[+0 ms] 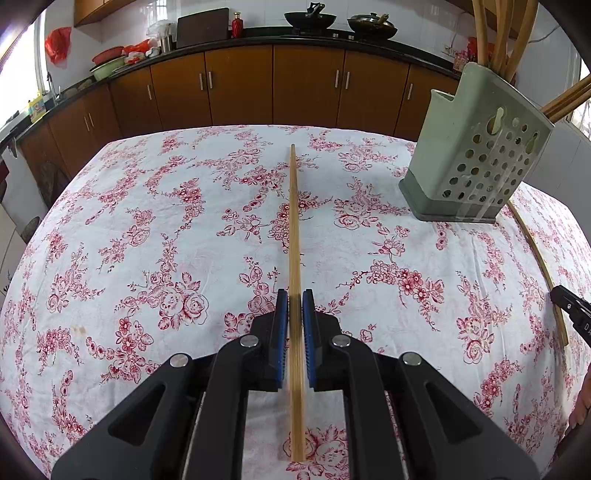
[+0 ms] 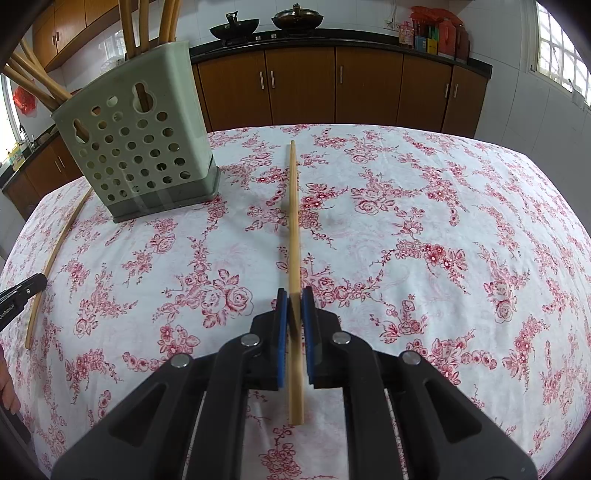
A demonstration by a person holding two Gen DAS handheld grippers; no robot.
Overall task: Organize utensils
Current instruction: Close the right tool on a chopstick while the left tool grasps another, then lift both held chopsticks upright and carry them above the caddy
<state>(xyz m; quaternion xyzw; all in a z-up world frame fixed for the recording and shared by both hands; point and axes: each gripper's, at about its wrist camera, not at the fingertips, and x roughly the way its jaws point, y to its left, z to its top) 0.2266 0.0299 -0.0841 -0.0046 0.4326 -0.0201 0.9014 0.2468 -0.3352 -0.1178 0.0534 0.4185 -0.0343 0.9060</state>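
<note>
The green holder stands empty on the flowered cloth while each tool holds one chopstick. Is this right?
Not quite: the green holder is not empty. The right wrist view shows wooden utensils standing in it. The rest holds: left tool and right tool each clamp one chopstick.

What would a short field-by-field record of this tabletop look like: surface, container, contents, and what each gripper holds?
surface: table under white cloth with red flowers
container: pale green perforated plastic utensil holder, upright
contents: wooden utensils standing inside
left gripper: shut on light bamboo chopstick
right gripper: shut on second bamboo chopstick
background: brown kitchen cabinets, two dark woks
</note>
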